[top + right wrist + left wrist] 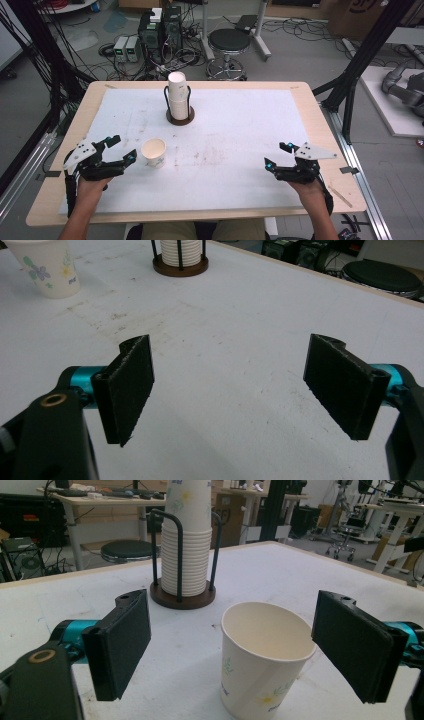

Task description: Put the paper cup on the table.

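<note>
Both my tools spread, empty: left tool (122,149), right tool (276,156). Paper cup (153,152) at left tool's 3 o'clock. Light, so a nudge could tip it.

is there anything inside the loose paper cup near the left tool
The loose paper cup stands upright, and its inner wall looks bare in the left gripper view. Its near rim hides the bottom, so something small there cannot be ruled out.
</note>
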